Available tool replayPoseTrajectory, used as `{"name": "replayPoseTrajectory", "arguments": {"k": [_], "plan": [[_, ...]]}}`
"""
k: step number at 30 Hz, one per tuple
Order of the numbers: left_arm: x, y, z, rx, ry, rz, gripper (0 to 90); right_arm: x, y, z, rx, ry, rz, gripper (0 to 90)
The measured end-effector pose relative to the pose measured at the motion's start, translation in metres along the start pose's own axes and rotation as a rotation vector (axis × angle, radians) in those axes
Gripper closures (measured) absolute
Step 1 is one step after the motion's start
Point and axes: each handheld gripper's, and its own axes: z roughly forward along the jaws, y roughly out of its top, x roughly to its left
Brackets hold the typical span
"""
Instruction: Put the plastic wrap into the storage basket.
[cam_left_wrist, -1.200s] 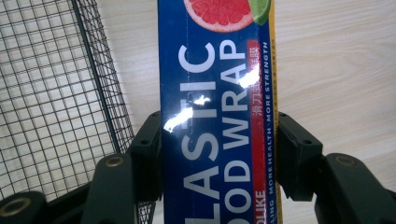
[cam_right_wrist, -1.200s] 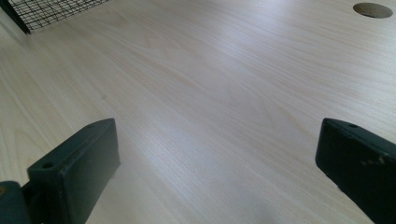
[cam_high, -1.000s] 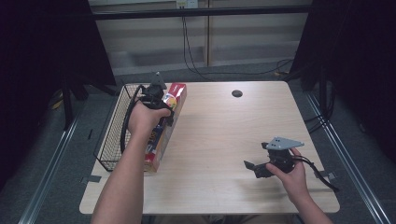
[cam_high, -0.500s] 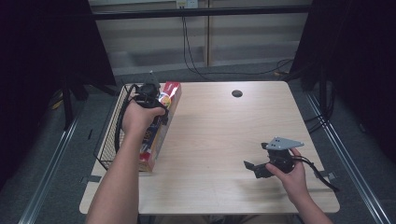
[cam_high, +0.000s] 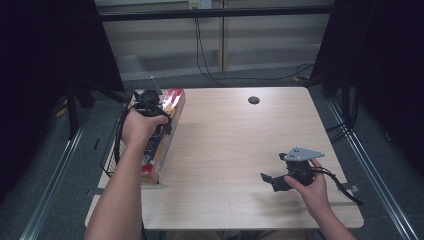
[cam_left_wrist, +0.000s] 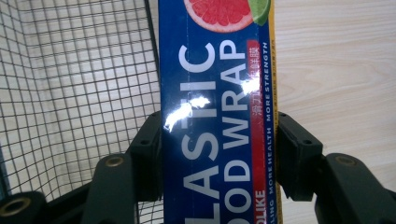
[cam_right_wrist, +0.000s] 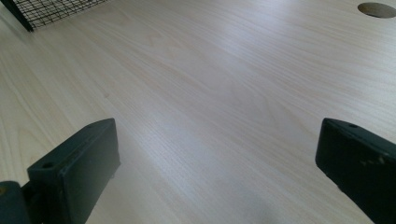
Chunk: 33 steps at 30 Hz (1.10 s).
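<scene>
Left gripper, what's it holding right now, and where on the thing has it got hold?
The left gripper is shut on the plastic wrap box, one jaw on each long side of it, beside the wire basket. The right gripper is open over the table, holding nothing.

The pale wooden tabletop (cam_high: 225, 145) carries a black wire basket (cam_high: 112, 155) just left of the left claw (cam_left_wrist: 219, 140). A plastic wrap box (cam_high: 162, 135) lies beside the basket, under that claw. A round hole (cam_high: 253, 100) sits in the tabletop, well beyond the right claw (cam_high: 267, 179).

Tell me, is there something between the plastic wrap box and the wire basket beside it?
Nothing visible. The left gripper is shut on the plastic wrap box, which lies right beside the wire basket; only the basket's own mesh wall separates them.
</scene>
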Motion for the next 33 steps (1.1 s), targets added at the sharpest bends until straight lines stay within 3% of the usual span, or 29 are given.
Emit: {"name": "replayPoseTrajectory", "arguments": {"k": [28,33], "plan": [[0.026,-0.008,-0.003,-0.013,0.009,-0.083,44.3,0.000,0.000,0.001,0.007,0.009,-0.003,0.0],[0.031,-0.010,-0.001,-0.016,0.016,-0.078,44.3,0.001,0.000,0.001,0.007,0.010,-0.003,0.0]]}}
